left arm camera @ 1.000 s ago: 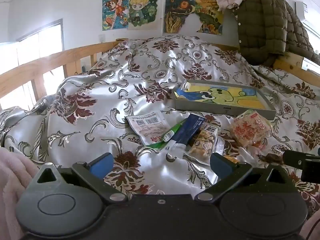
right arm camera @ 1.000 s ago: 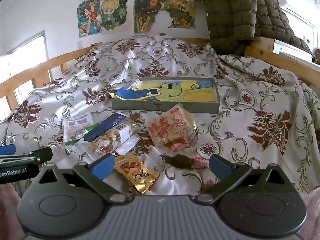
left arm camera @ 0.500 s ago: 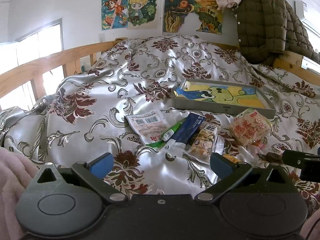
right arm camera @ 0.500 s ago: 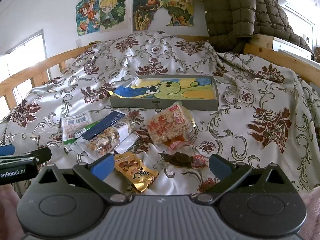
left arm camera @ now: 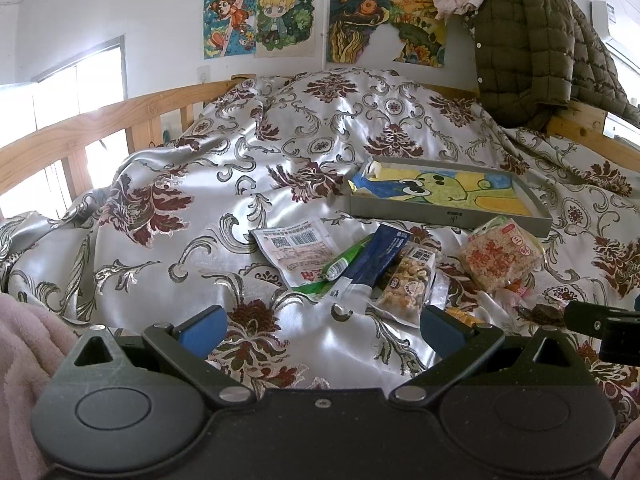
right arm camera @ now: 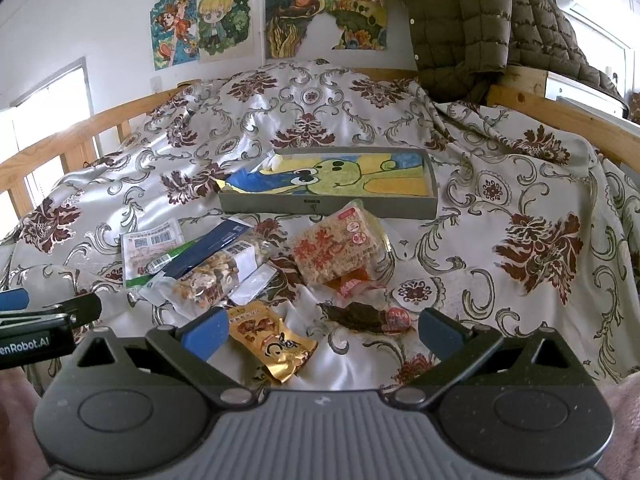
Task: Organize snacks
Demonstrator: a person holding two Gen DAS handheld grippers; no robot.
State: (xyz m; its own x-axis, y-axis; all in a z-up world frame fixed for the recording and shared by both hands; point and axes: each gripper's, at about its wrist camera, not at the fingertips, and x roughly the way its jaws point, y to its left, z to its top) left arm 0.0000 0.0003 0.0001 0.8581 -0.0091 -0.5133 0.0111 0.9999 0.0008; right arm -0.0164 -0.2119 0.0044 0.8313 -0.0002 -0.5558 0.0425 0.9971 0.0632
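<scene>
Several snack packets lie on a floral bedspread in front of a grey tray (right arm camera: pixel 328 209) lined with a frog drawing. They include a white barcoded packet (left arm camera: pixel 294 248), a dark blue packet (left arm camera: pixel 380 254), a clear nut bag (right arm camera: pixel 216 276), a rice cracker pack (right arm camera: pixel 336 246), a gold packet (right arm camera: pixel 272 344) and a dark red-tipped snack (right arm camera: pixel 366 316). My left gripper (left arm camera: pixel 322 330) is open and empty, short of the white packet. My right gripper (right arm camera: pixel 320 330) is open and empty, with the gold packet between its fingers.
Wooden bed rails (left arm camera: pixel 80 136) run along the left and the right (right arm camera: pixel 560 112). An olive puffer jacket (right arm camera: pixel 472 28) hangs at the back right. Drawings (left arm camera: pixel 276 20) hang on the wall. A pink blanket (left arm camera: pixel 20 360) lies at the near left.
Both grippers have eased slightly forward toward the snacks. The jaws stay open and the snacks have not moved.
</scene>
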